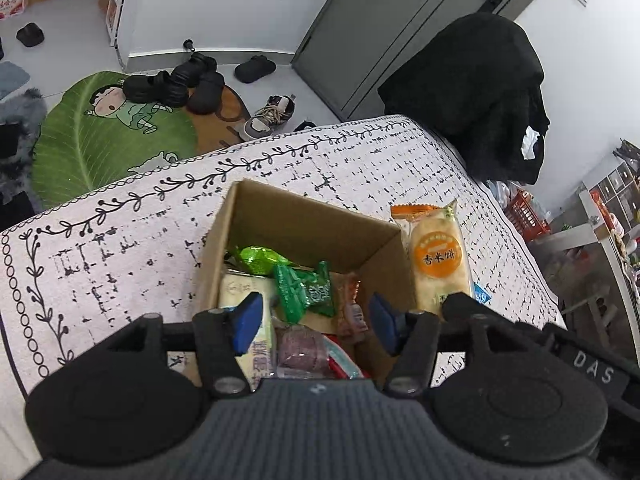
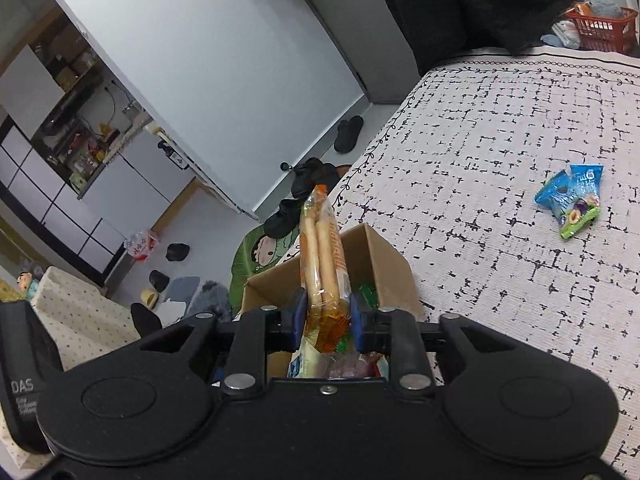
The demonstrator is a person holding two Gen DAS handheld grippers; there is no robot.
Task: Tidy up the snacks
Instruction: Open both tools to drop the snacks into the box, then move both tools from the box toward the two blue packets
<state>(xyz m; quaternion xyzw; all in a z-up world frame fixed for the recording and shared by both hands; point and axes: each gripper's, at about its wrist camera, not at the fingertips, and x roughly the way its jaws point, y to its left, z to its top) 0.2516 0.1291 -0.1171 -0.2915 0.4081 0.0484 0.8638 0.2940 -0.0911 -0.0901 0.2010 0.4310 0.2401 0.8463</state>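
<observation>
Your right gripper (image 2: 327, 322) pinching rice cracker pack (image 2: 322, 256) over cardboard box (image 2: 376, 256); your left gripper (image 1: 314, 320) spread, empty, above box.

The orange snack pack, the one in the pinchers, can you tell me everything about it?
The orange snack pack is a long clear plastic wrapper with orange ends, holding two pale round rice cakes side by side. A big orange circle with writing marks its front. The right gripper pinches its lower end between blue pads, so it sticks up and away, over the open cardboard box. From the left camera it shows past the box's right wall. Whether it touches the box is unclear.
</observation>
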